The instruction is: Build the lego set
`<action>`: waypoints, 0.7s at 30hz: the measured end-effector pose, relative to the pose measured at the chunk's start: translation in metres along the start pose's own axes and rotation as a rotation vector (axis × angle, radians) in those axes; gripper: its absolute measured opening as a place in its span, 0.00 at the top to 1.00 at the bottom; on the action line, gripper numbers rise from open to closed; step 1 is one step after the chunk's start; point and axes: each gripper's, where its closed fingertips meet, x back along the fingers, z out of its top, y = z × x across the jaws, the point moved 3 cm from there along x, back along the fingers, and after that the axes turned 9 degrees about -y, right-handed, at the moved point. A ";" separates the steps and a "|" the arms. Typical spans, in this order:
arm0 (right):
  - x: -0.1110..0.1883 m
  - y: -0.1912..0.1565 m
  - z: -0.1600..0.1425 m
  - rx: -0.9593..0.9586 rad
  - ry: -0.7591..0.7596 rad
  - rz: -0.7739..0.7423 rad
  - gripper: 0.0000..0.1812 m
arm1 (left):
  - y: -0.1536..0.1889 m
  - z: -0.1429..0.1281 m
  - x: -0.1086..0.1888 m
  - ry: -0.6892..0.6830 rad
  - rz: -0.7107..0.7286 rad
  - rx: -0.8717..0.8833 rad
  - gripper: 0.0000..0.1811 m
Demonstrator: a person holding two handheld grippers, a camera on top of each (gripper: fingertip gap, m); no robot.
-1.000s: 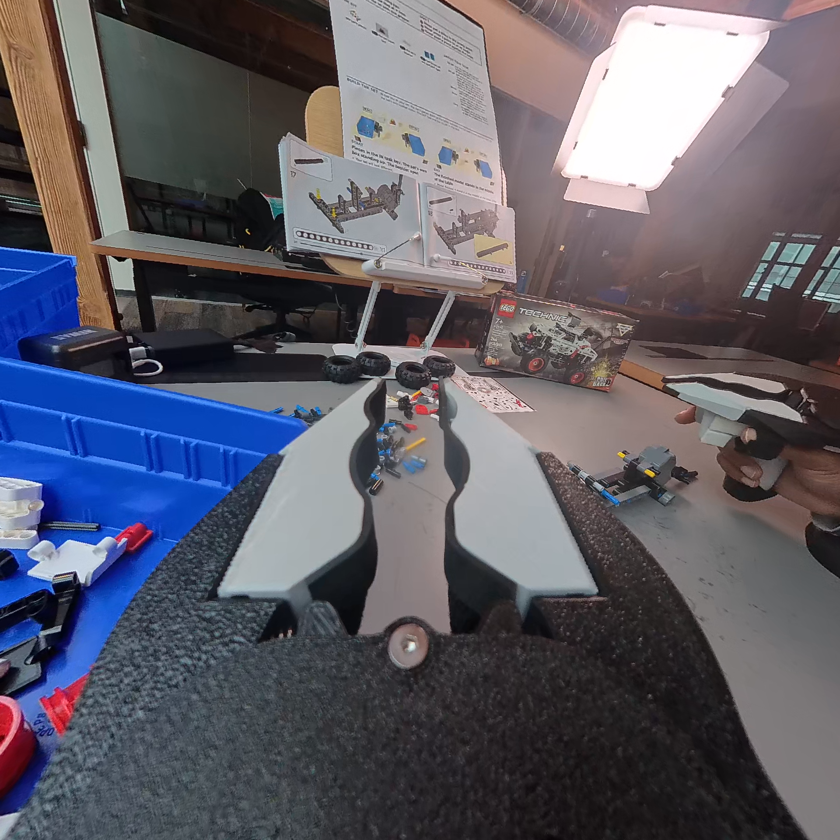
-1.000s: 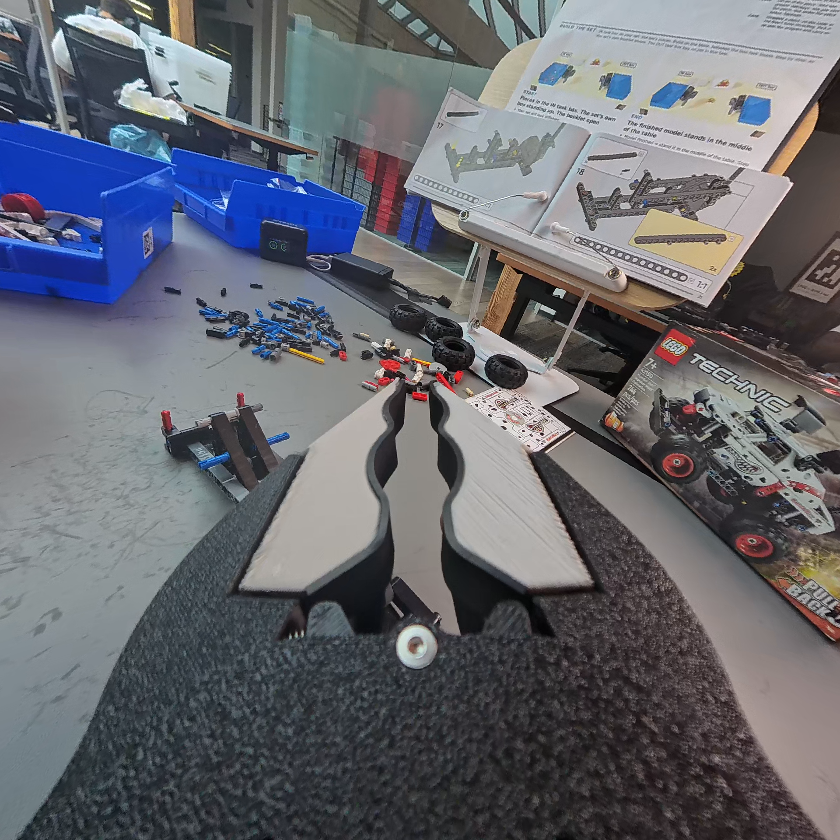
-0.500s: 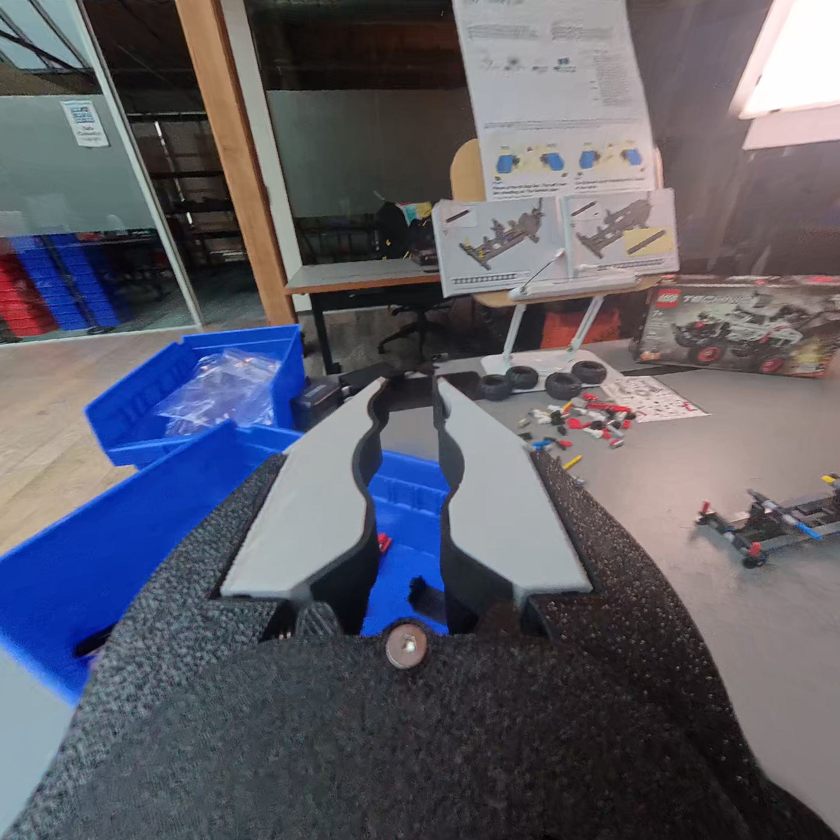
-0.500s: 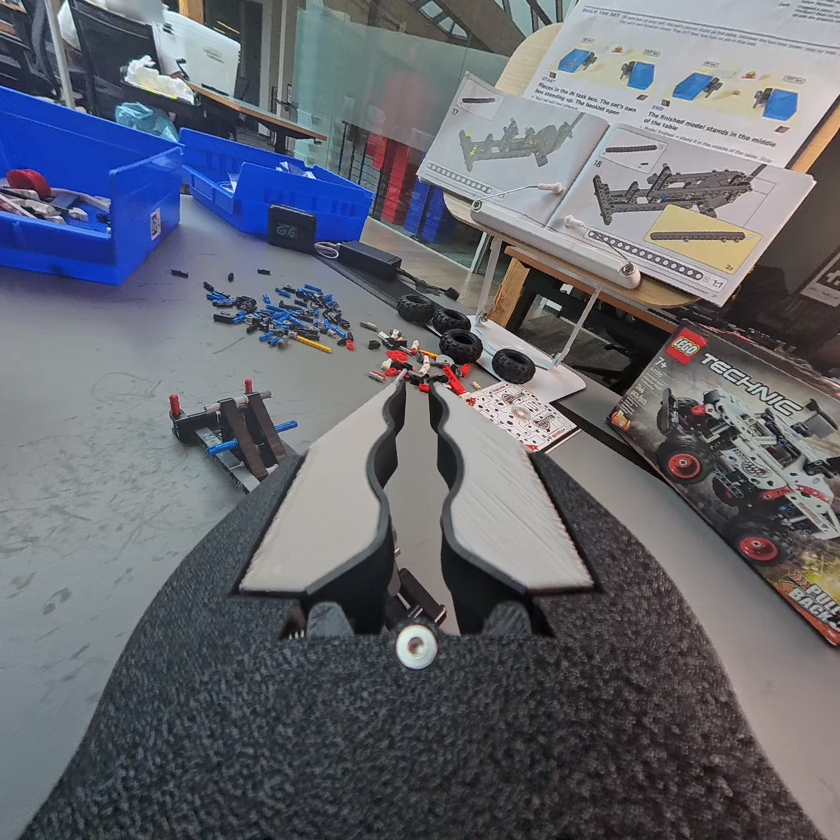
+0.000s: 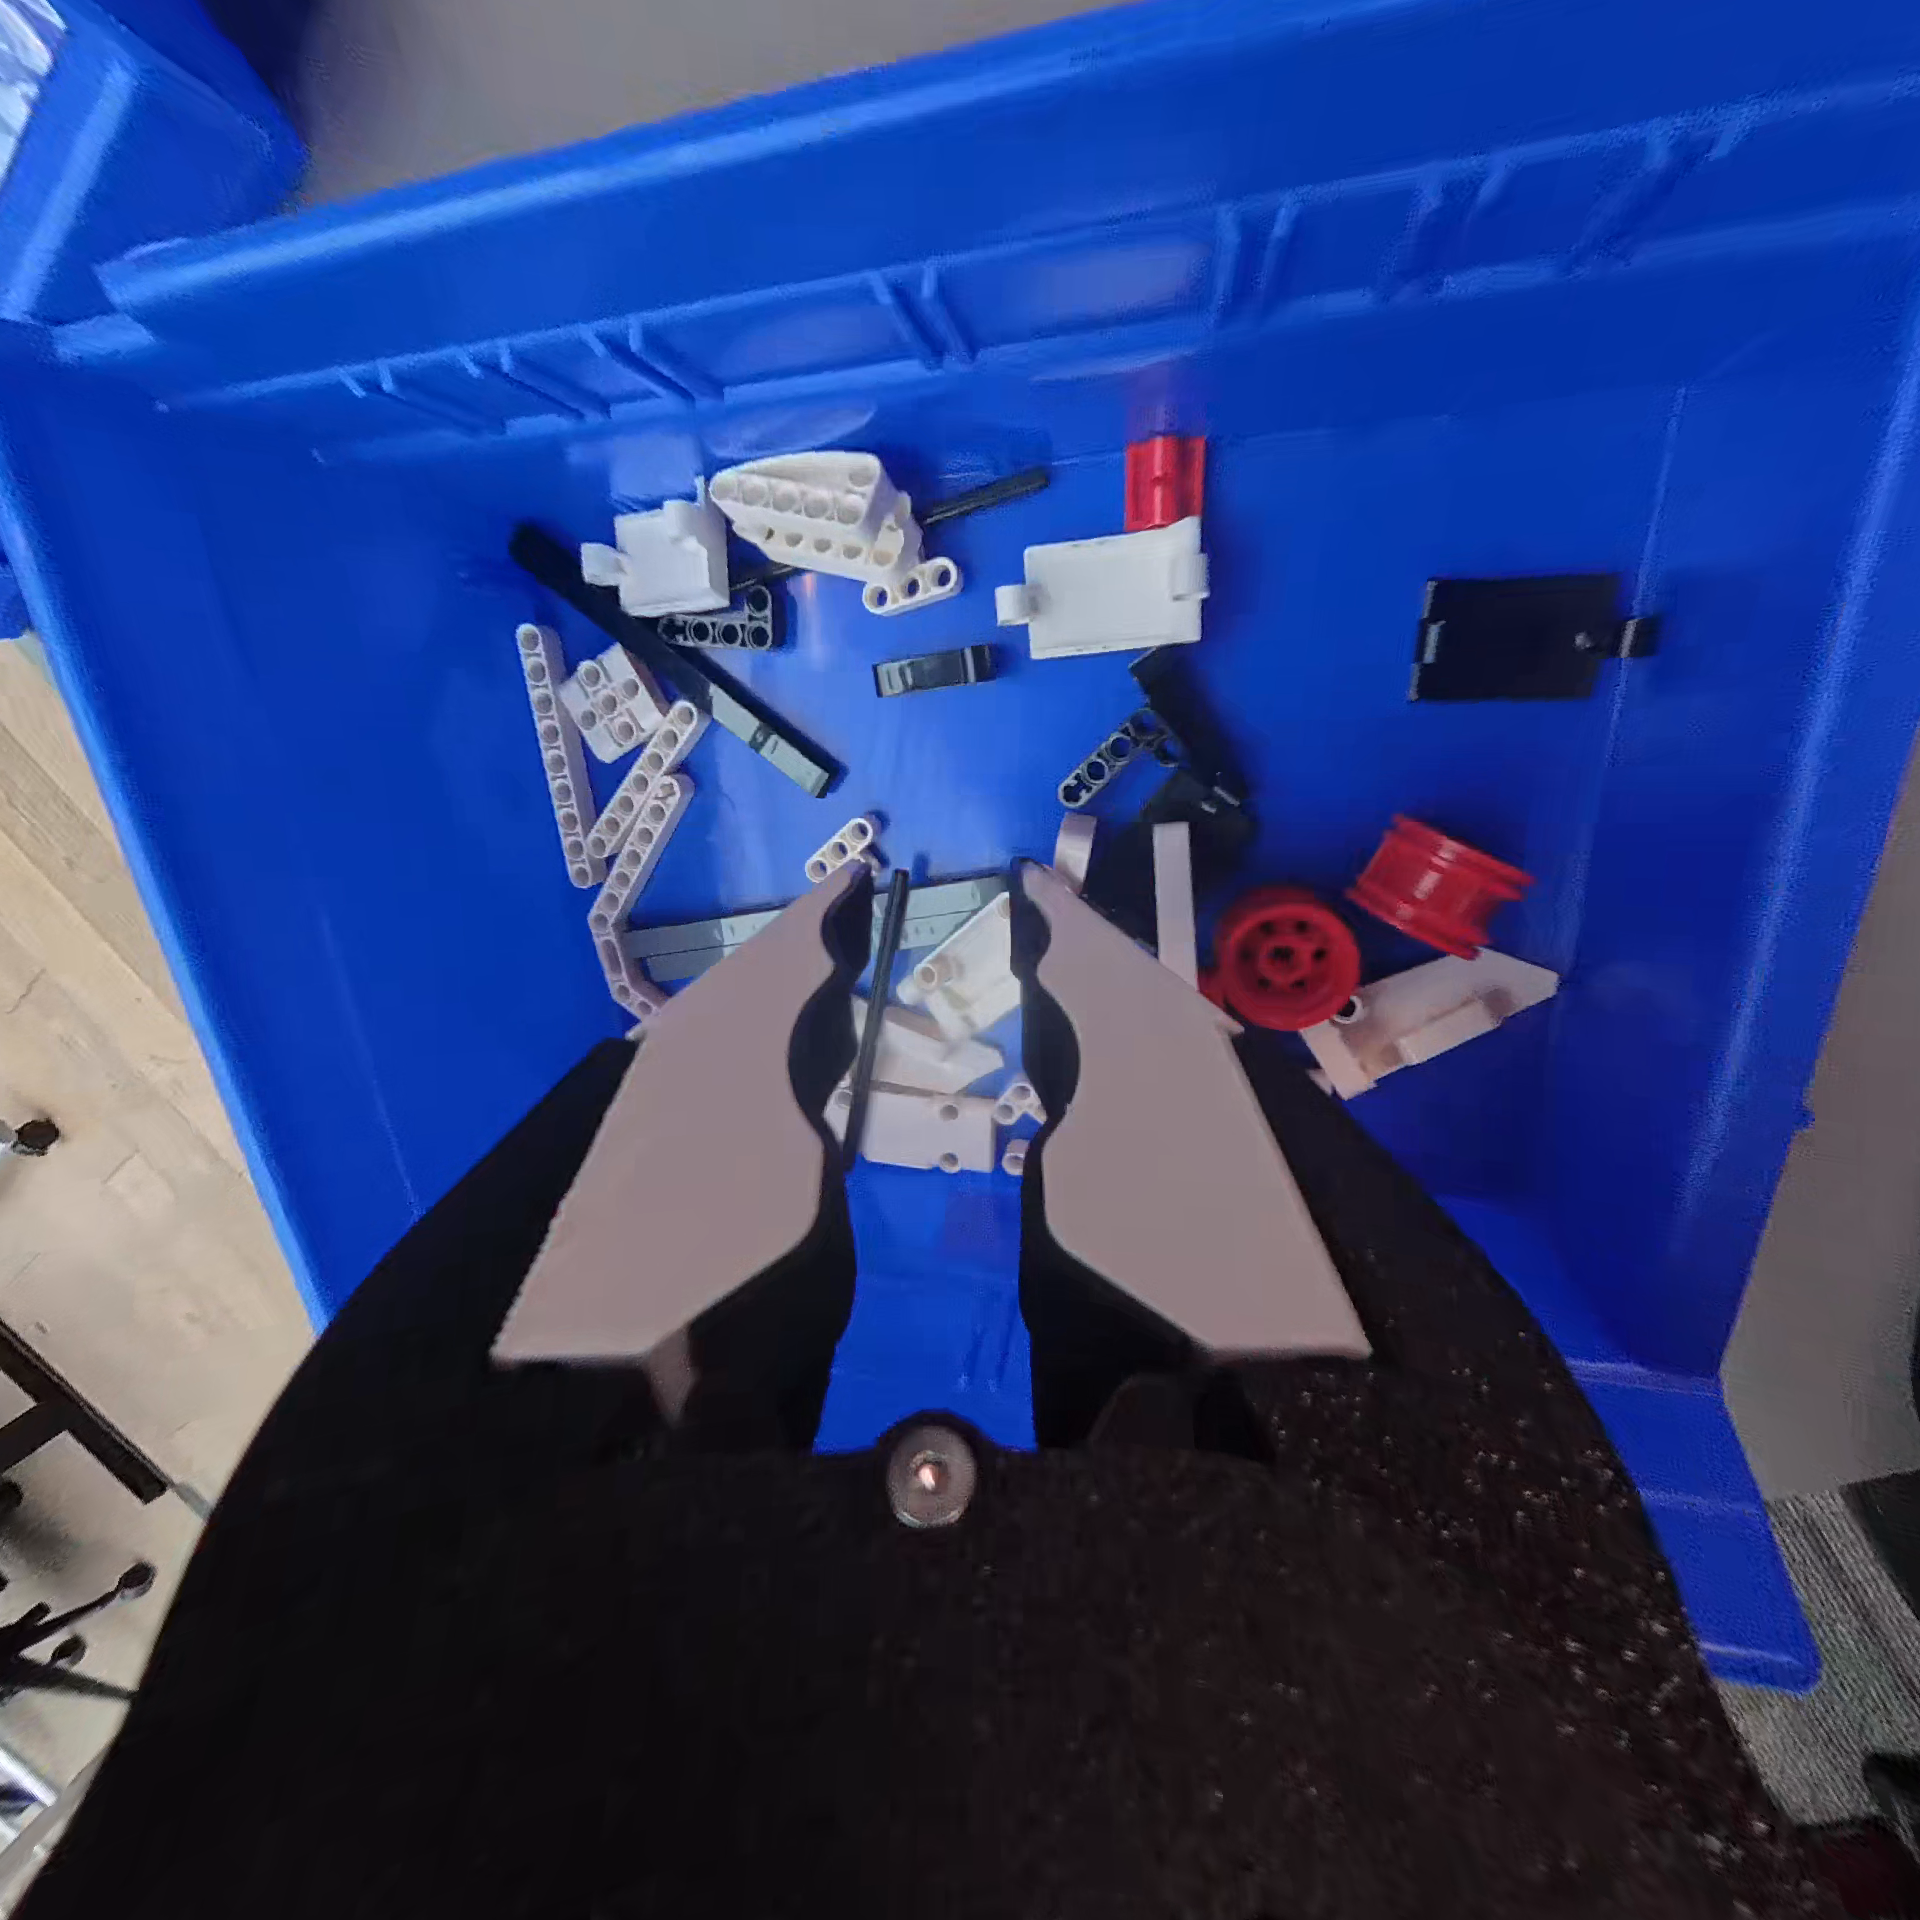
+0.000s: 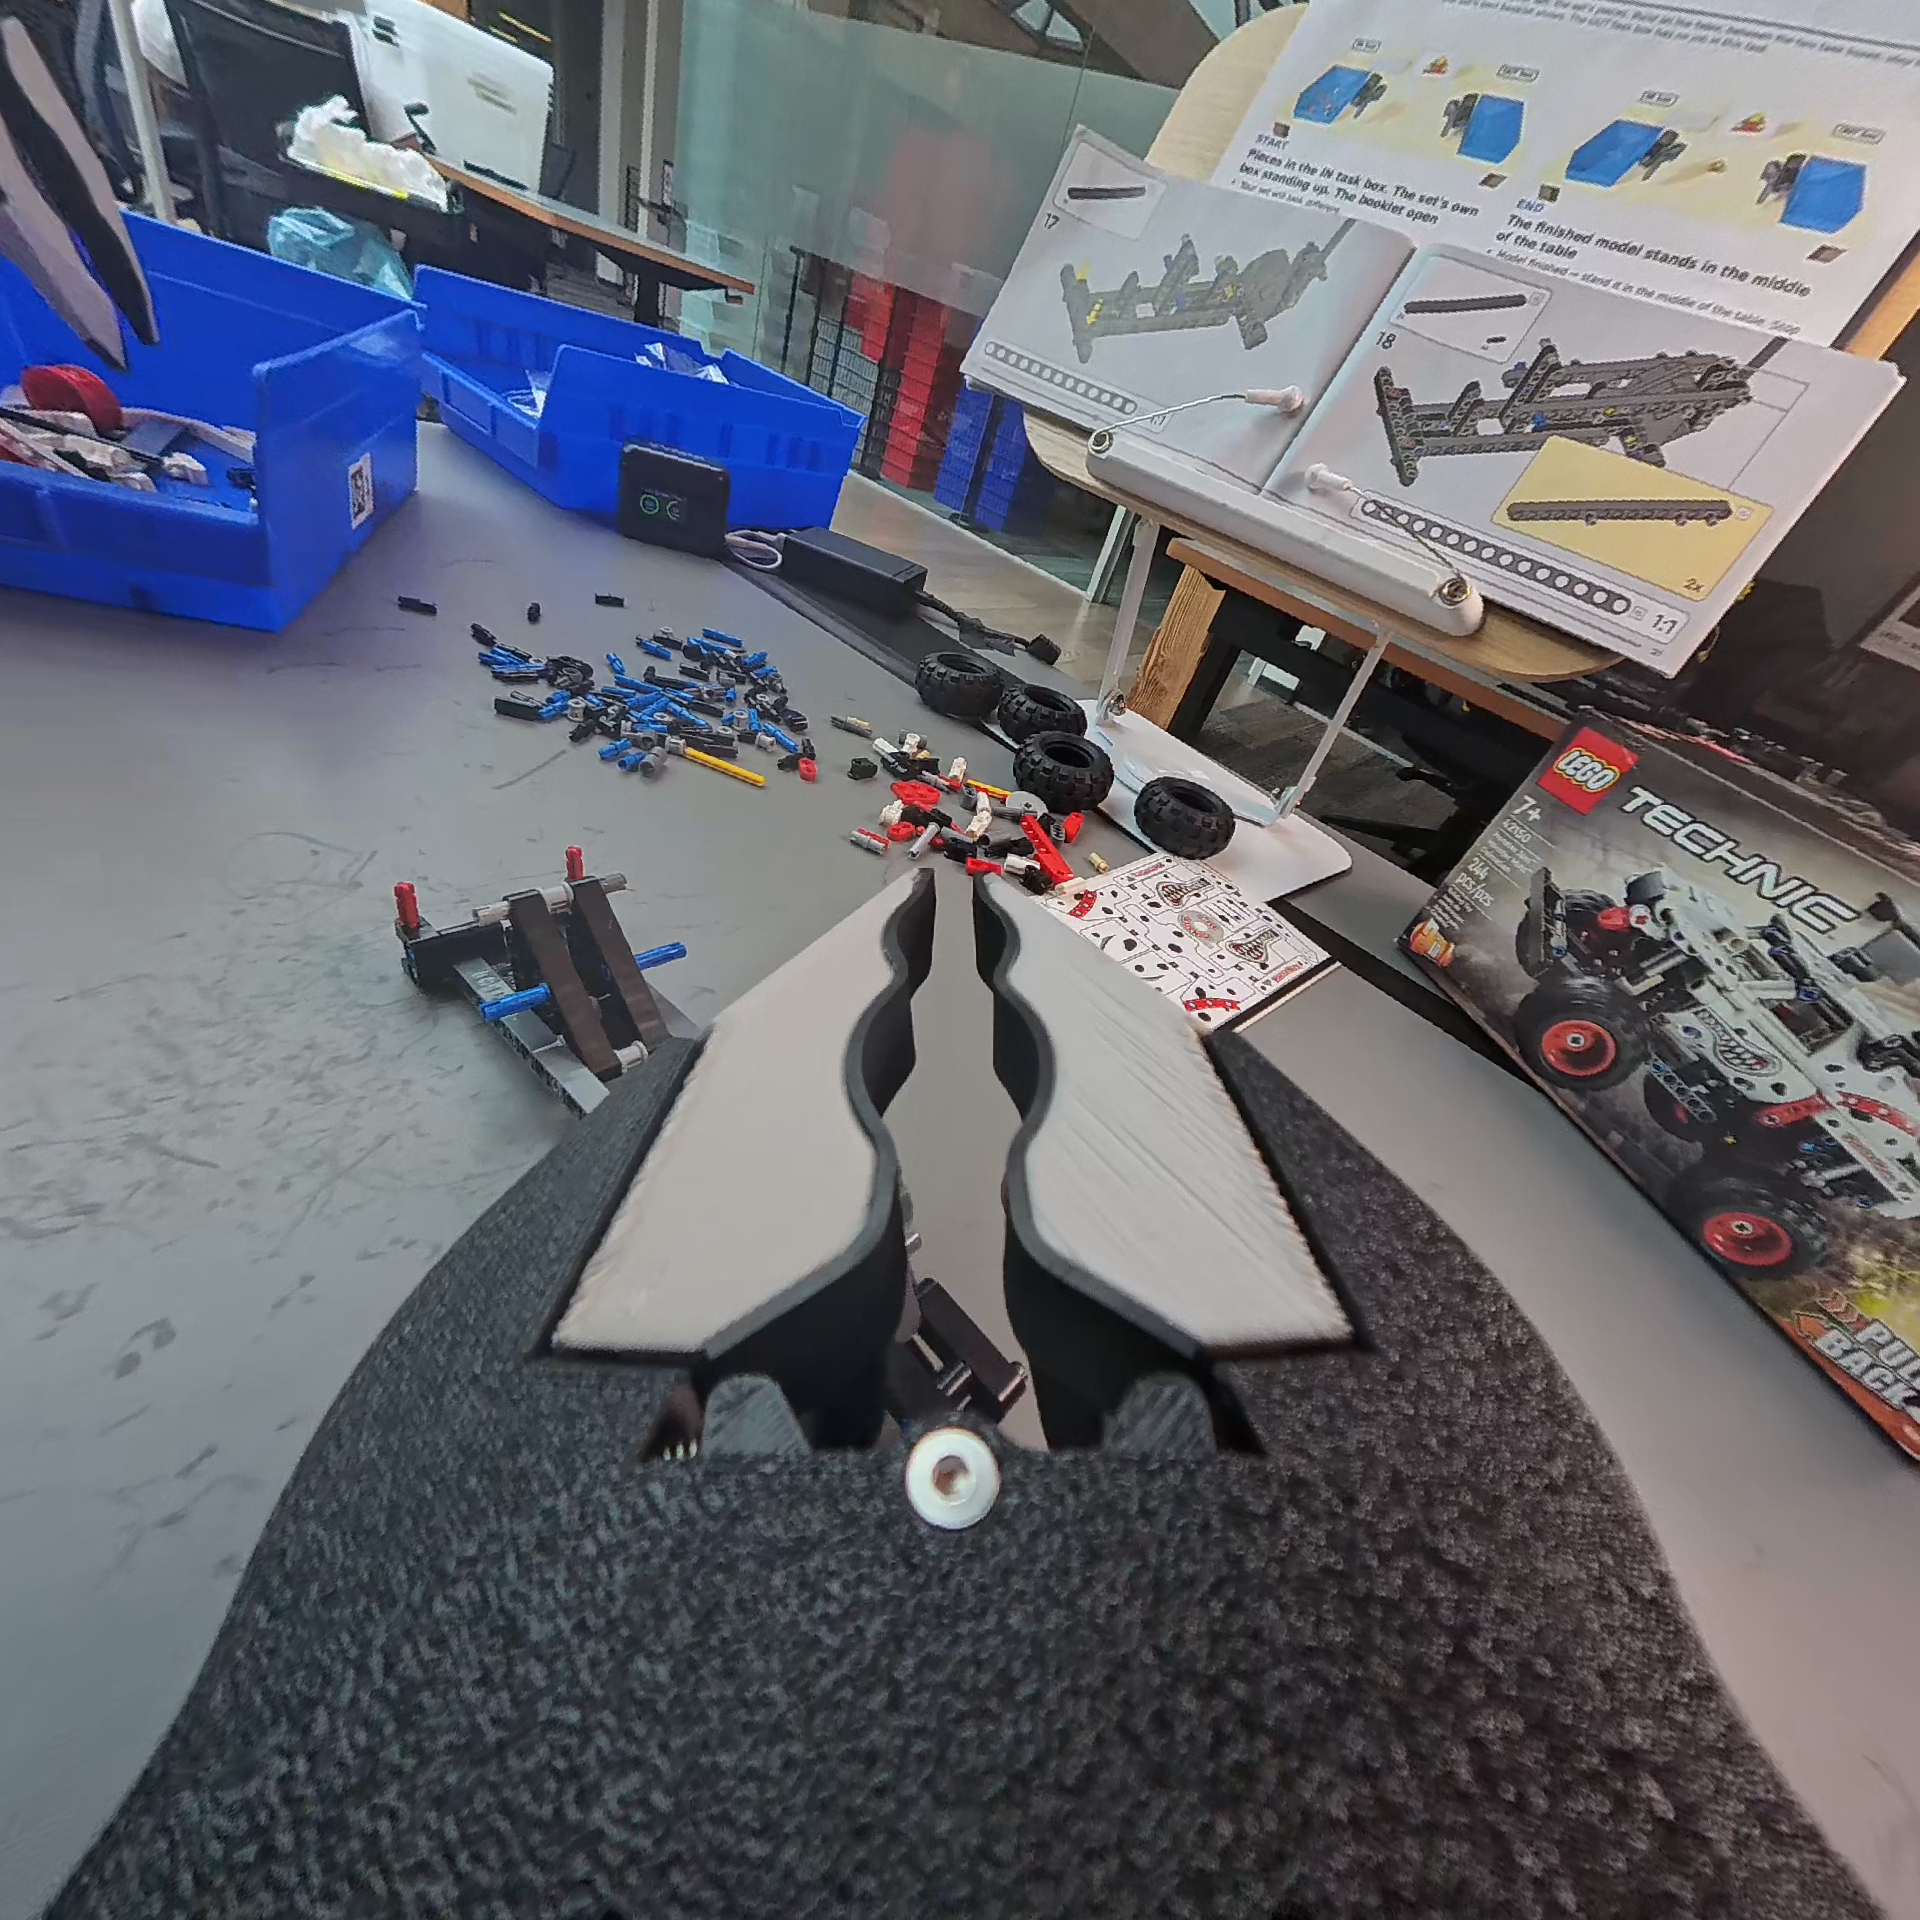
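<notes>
In the left wrist view I look straight down into a blue bin [image 5: 1039, 260] of loose Lego parts. My left gripper [image 5: 940, 883] is open and empty, low over the pile. Between its tips lie a thin black axle [image 5: 878, 997], a grey beam [image 5: 940, 902] and white connectors [image 5: 961, 982]. Two red wheel hubs [image 5: 1288, 956] lie to the right. My right gripper [image 6: 953, 885] hovers over the grey table, jaws a narrow gap apart, holding nothing. The part-built black chassis [image 6: 540, 966] lies left of it and runs under it. The left gripper also shows in the right wrist view [image 6: 62, 208], over the bin.
On the table lie a pile of blue and black pins [image 6: 665, 707], small red and white parts [image 6: 966, 821], several black tyres [image 6: 1060, 769], a sticker sheet [image 6: 1184, 935], the set's box [image 6: 1714, 987] and an open booklet on a stand [image 6: 1403, 416]. A second blue bin [image 6: 644, 416] stands behind. The gap from one gripper's tips to the other's is roughly 50 cm.
My left gripper swung left from the table, tipped down into the blue bin and opened wider. My right gripper stayed almost still, jaws unchanged.
</notes>
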 end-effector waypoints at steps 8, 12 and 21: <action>0.000 -0.001 -0.003 -0.015 -0.006 0.012 0.96 | -0.032 0.005 -0.048 -0.235 -0.087 -0.059 0.85; -0.004 0.000 -0.007 -0.038 -0.023 0.016 0.96 | -0.038 0.009 -0.071 -0.316 -0.130 0.015 0.84; -0.007 -0.002 -0.012 -0.046 -0.038 0.034 0.96 | -0.046 0.020 -0.077 -0.337 -0.239 0.212 0.86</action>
